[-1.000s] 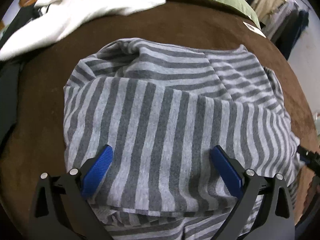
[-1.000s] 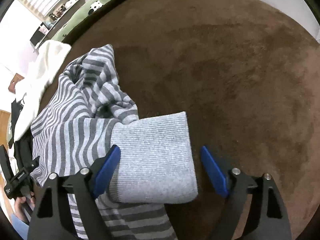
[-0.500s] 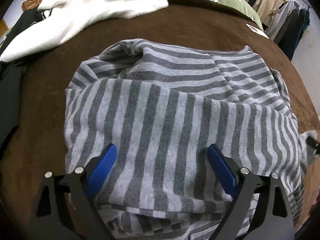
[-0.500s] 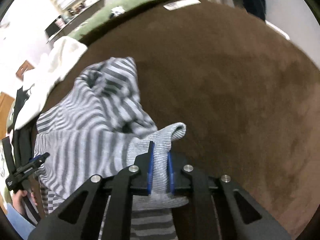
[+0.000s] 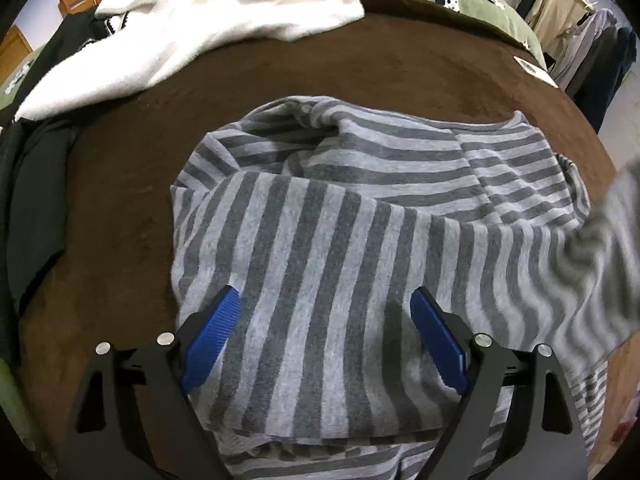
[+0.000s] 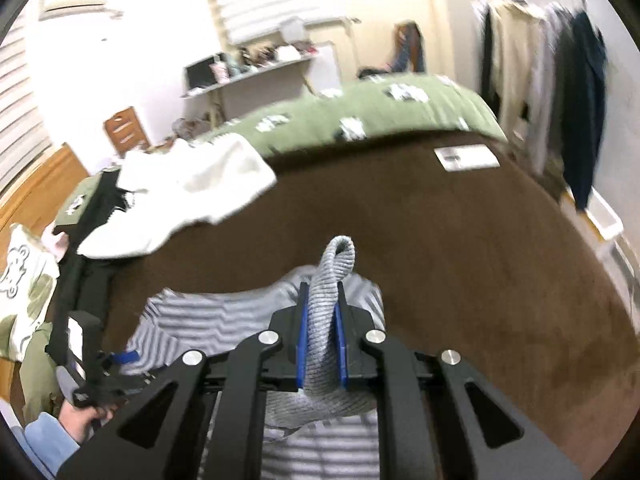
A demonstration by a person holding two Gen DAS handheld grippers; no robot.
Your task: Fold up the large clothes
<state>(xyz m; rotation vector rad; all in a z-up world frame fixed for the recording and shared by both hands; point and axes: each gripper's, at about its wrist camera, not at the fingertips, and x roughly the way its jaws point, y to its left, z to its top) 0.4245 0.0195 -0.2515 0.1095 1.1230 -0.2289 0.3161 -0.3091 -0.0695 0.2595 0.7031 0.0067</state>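
Observation:
A grey striped sweater (image 5: pixel 340 240) lies partly folded on the brown bed cover (image 5: pixel 120 168). My left gripper (image 5: pixel 324 320) is open just above its near folded part, the blue pads (image 5: pixel 210 330) spread wide over the fabric. My right gripper (image 6: pixel 320 332) is shut on the sweater's plain grey ribbed cuff (image 6: pixel 334 280) and holds it lifted above the bed; the striped body (image 6: pixel 224 320) hangs below it. In the left wrist view the raised sleeve (image 5: pixel 600 248) shows blurred at the right.
A white garment (image 5: pixel 200 28) and dark clothes (image 5: pixel 32 180) lie at the far left of the bed. A green patterned duvet (image 6: pixel 360 120) lies at the back. A clothes rack (image 6: pixel 552 80) stands at the right. A card (image 6: pixel 466 158) lies on the cover.
My right gripper closed on the grey cuff and has lifted it up off the bed, tilting toward the room. My left gripper stayed open over the sweater, shifting slightly.

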